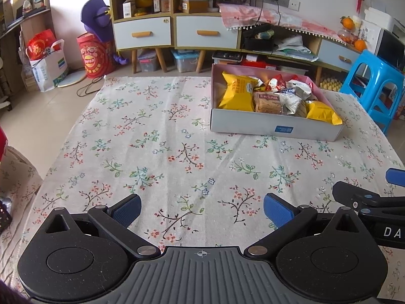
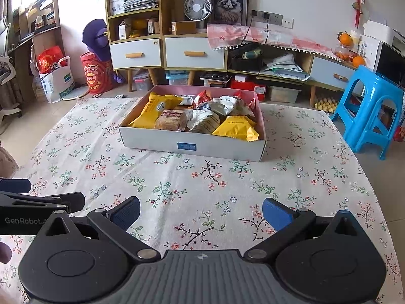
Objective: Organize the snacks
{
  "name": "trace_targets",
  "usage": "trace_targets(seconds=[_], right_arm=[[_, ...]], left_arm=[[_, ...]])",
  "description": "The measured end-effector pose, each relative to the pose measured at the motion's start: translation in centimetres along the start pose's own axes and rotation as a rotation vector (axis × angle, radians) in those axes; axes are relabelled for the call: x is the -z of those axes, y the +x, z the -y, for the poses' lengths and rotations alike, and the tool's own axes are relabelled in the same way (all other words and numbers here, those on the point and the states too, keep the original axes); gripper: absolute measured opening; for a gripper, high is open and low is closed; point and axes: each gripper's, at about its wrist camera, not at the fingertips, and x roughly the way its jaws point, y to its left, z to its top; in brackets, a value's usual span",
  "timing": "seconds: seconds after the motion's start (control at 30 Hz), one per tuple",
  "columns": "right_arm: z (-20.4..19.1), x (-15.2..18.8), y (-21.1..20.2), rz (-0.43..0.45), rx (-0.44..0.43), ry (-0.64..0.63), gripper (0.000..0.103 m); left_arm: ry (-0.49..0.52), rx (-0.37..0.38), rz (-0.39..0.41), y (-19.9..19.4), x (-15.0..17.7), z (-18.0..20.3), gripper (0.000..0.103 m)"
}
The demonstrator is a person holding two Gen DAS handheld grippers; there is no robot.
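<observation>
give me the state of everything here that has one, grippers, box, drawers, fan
left gripper: open, empty, above the floral tablecloth
right gripper: open, empty
white cardboard box: lidless, full of snack packets
yellow snack packet: inside box, corner overhanging the front rim
blue-grey cabinet drawers: shut
white desk fan: blades look still

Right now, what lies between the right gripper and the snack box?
Only bare floral tablecloth lies between the open right gripper and the snack box; no loose snack sits there. The right wrist view shows this.
</observation>
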Motion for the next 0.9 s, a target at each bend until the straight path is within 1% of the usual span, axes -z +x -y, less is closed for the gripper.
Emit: trace_targets(seconds=[0.23, 0.9], right_arm=[[-0.03, 0.06, -0.08, 0.0, 0.0, 0.002, 0.094], [-0.05, 0.13, -0.01, -0.003, 0.002, -0.001, 0.094]], left_arm=[[0.004, 0.007, -0.013, 0.2, 0.22, 0.17, 0.103], [0.006, 0.009, -0.014, 0.22, 0.31, 0.21, 0.103]])
